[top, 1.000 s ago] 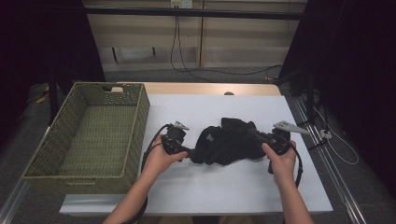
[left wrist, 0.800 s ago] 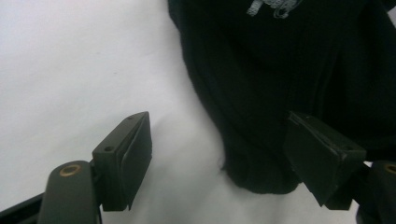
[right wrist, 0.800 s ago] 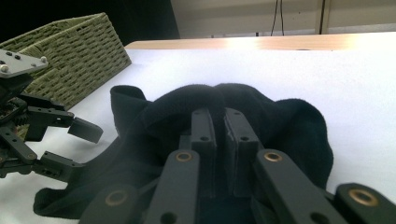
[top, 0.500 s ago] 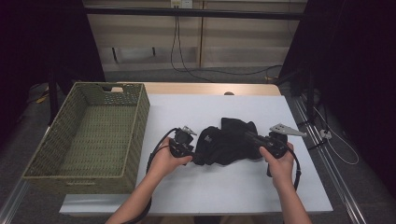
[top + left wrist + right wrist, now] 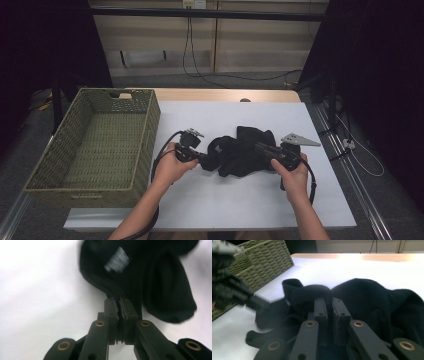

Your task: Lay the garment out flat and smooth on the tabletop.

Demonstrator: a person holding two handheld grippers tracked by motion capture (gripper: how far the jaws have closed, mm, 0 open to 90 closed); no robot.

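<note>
Far left on the white worktop (image 5: 240, 200): woven green basket (image 5: 65, 165), nothing visible inside, well clear of the action. Next over, left gripper (image 5: 204, 160) in the left hand (image 5: 172, 167), jaws just finished closing and now pinched tight on the seamed edge of the black garment (image 5: 242, 150), fabric squeezed between the pads in the left gripper view (image 5: 118, 305). Garment bunched in a heap mid-worktop, between both grippers, with a small pale label (image 5: 117, 259) facing up near the left side. Then the right gripper (image 5: 260, 148) in the right hand (image 5: 292, 172), jaws together and clamped on a rolled fold of the same black garment (image 5: 367, 300) at its right side.
</note>
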